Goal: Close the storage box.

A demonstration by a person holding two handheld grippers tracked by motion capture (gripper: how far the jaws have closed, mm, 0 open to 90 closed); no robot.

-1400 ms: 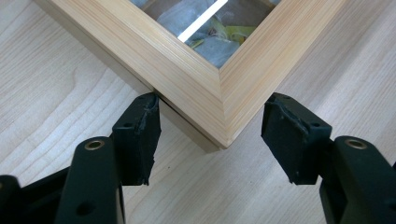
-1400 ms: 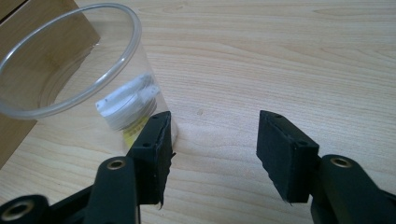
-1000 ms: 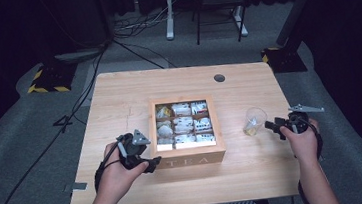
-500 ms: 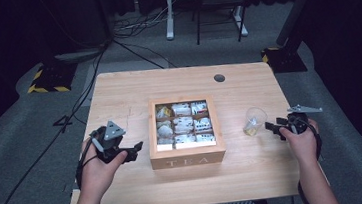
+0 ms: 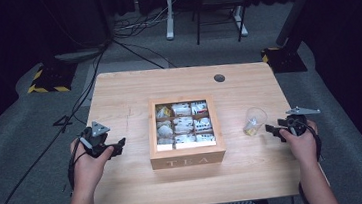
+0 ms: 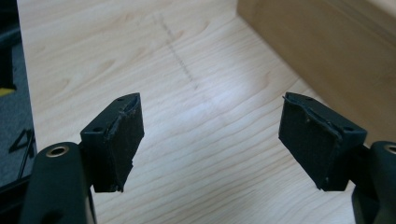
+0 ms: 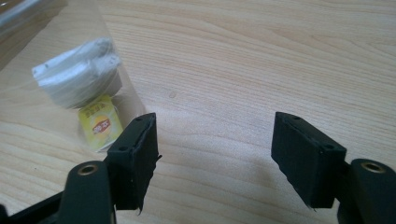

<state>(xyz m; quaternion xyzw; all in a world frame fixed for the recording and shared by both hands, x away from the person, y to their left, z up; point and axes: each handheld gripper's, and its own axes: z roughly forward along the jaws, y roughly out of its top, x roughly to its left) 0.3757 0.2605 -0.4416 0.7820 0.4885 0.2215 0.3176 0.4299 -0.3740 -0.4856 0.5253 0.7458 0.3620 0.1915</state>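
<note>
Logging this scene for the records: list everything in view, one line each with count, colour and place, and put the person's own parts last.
table: one, light wood, centre of the high view.
tea box: one, light wood marked TEA, mid-table, compartments holding mostly white packets.
cup: one, clear, right of the tea box, upright, a white tea bag with a yellow tag inside.
cable hole: one, dark, far right part of the table.
cables: several, black, on the grey floor beyond the table.
desk frame: one, white, far background.
left gripper: one, black, left of the tea box, jaws open, holding nothing.
right gripper: one, black, right of the cup, jaws open, holding nothing.
</note>
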